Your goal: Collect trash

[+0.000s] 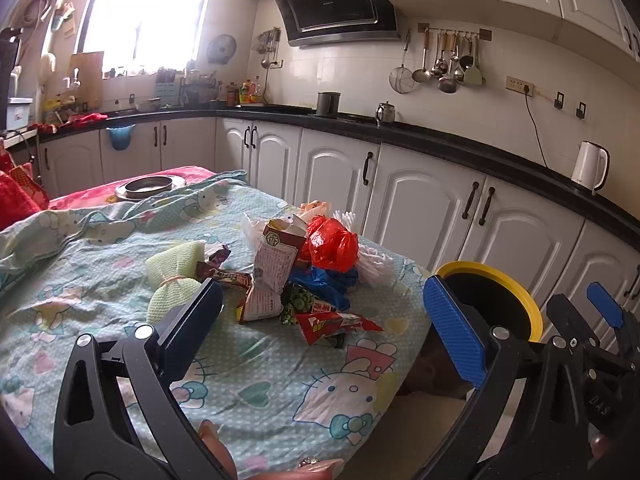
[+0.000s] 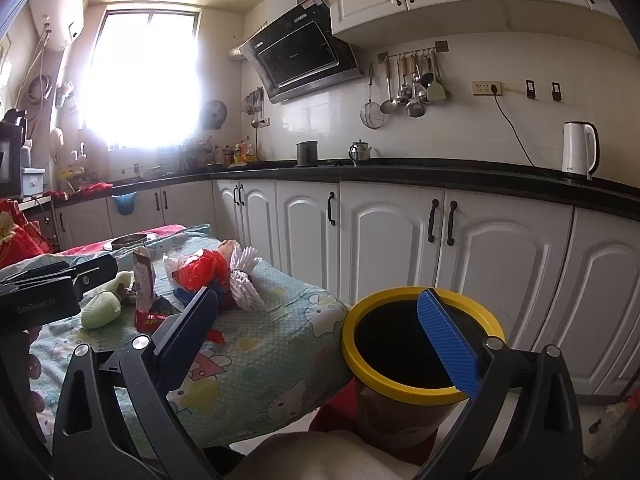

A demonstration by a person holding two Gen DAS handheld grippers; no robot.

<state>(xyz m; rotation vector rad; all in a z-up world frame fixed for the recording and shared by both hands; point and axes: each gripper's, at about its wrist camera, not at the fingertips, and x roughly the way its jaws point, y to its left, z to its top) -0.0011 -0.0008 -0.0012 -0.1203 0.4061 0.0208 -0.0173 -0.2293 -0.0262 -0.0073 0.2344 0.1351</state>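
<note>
A pile of trash lies on the Hello Kitty cloth of the table [image 1: 120, 360]. In it are a printed paper carton [image 1: 276, 268], a red plastic bag [image 1: 332, 244], a green mesh pouch [image 1: 172, 276], a red snack wrapper [image 1: 336, 324], a blue bag [image 1: 332, 284] and white foam netting [image 1: 372, 260]. My left gripper [image 1: 323, 292] is open just short of the pile, holding nothing. A yellow-rimmed bin [image 2: 420, 392] stands off the table's right corner. My right gripper [image 2: 317, 298] is open near the bin, also holding nothing. The same pile [image 2: 200, 276] shows to its left.
White cabinets [image 2: 384, 240] under a black counter run along the right and back. A white kettle [image 2: 578, 152] stands on the counter. A metal pan [image 1: 150, 186] sits at the table's far end, with red fabric [image 1: 16, 196] on the left. Floor shows below the bin.
</note>
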